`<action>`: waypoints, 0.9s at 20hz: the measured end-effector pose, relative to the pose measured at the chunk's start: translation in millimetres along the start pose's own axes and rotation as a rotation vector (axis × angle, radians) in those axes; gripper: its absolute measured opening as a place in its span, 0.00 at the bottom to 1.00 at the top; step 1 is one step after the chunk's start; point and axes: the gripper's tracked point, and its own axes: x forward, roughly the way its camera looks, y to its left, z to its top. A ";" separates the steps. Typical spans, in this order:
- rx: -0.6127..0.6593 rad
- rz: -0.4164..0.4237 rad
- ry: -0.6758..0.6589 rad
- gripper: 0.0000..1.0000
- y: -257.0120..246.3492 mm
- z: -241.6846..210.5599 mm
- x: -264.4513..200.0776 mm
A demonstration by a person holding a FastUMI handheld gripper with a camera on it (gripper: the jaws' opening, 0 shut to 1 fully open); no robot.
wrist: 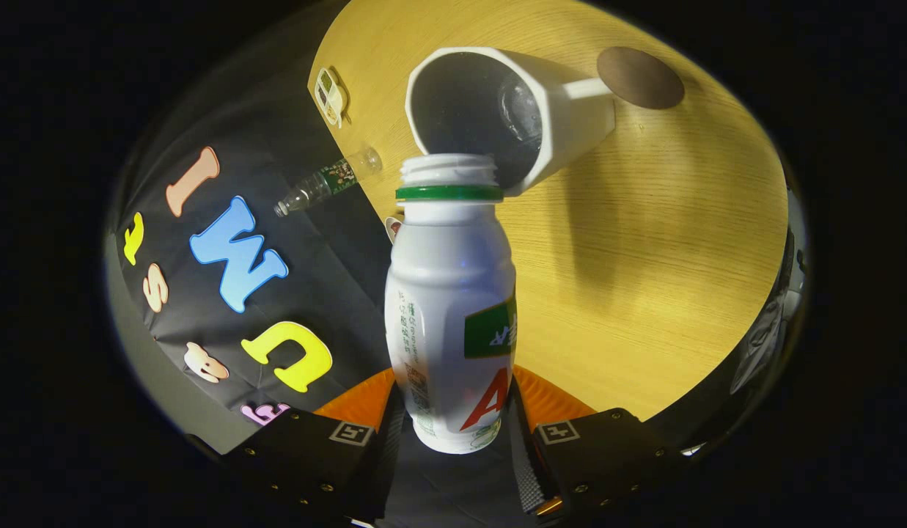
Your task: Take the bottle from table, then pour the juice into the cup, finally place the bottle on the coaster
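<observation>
My gripper [453,411] is shut on a white juice bottle [449,308] with a green neck ring and no cap. The bottle is tipped over, its open mouth [448,169] right at the rim of the white cup [512,117]. The cup has a dark inside and a handle on its far side. It stands on the wooden table [644,279]. Beyond the cup's handle lies a round brown coaster [640,77]. Both fingers press on the bottle's lower body. No stream of juice can be made out.
A clear plastic bottle [328,180] lies at the table's edge beside the black cloth wall. A small white and green object [330,95] sits near the same edge, further off. A small white thing [393,227] peeks out behind the held bottle.
</observation>
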 end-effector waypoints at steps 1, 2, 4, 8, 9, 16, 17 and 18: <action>0.001 -0.001 0.002 0.66 -0.5 -0.9 1.0; 0.003 0.001 0.002 0.66 0.4 -0.6 0.5; 0.009 0.000 0.005 0.66 1.8 -1.7 0.7; 0.010 -0.003 0.007 0.66 -0.1 0.4 -1.7; 0.012 -0.002 0.007 0.66 0.3 1.8 -3.3; 0.002 0.009 0.004 0.66 2.3 3.9 -6.8; -0.003 0.011 0.001 0.66 3.0 4.9 -6.5; -0.007 0.010 -0.001 0.66 2.5 5.5 -6.5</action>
